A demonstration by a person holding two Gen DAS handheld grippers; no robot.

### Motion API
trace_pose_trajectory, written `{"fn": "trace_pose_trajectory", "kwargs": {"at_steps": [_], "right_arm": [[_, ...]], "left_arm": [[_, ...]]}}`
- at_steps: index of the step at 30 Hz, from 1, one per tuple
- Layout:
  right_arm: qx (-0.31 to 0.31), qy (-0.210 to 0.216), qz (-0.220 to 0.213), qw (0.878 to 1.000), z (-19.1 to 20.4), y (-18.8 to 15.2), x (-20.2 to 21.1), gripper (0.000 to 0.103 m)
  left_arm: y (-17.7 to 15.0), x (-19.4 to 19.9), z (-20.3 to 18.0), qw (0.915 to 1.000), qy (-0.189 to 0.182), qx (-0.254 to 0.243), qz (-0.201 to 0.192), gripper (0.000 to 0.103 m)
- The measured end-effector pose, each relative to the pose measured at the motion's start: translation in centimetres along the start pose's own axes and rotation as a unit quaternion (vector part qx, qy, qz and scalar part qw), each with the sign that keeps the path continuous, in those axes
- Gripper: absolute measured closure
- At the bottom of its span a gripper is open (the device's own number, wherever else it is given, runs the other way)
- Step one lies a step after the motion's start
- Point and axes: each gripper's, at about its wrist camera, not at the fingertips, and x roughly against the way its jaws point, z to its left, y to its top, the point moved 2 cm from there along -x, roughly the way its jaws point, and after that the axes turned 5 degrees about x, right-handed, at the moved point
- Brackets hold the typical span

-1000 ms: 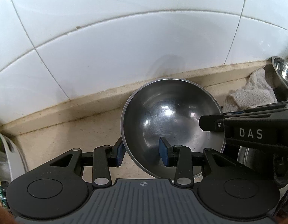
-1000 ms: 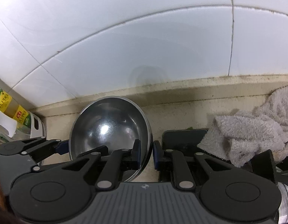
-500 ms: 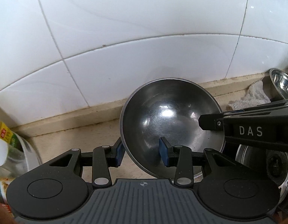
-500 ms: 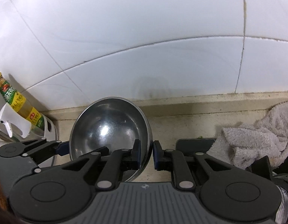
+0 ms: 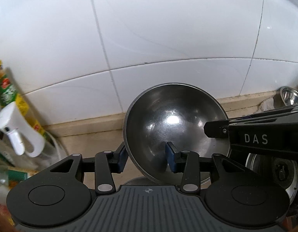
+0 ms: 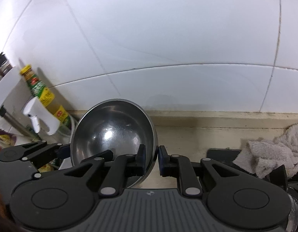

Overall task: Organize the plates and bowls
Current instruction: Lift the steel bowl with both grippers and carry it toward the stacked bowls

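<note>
A steel bowl (image 5: 176, 127) is hanging tilted in front of the white tiled wall (image 5: 168, 38), above the beige desk (image 6: 207, 135), with its hollow facing the two cameras and its rim standing steeply rather than lying level; nothing is sitting inside it, only a bright glare on the bottom. Being round, it has no long axis to speak of; its opening is pointing back toward the tongs and slightly upward. The right tongs (image 6: 151, 159) are pinching the bowl's rim on its right edge, one blue pad inside the bowl and the other outside, closed tight on the thin metal. The left tongs (image 5: 147, 159) are straddling the lower left part of the rim, one pad outside and one inside; their jaws have just been opening a little, and a gap is showing between the pads and the wall of the bowl, so they are no longer pressing on it. In the left wrist view the right tongs are reaching in from the right as a black bar lettered DAS. Leaning at the left are a white spray bottle (image 6: 40, 118) and a yellow-and-green labelled bottle (image 6: 42, 94). A grey towel (image 6: 274, 152) is lying crumpled on the desk at the right, and a second small steel bowl (image 5: 290, 96) is sitting far right by the wall.
</note>
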Motion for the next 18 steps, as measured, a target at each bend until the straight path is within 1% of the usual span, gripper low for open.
{"fn": "trace_pose_trajectory", "kwargs": {"at_steps": [11,18], "right_arm": [[0.029,0.007,-0.006,1.0,3.9,-1.1,2.3,0.09],[0.036,0.011,0.005,0.999,5.3,-2.6,2.8,0.09]], "left_arm": [[-2.0,3.2,2.2,0.9998,0.007,0.013,-0.012,0.053],[-3.7,4.6,3.1,0.9997,0.01,0.016,-0.015,0.052]]}}
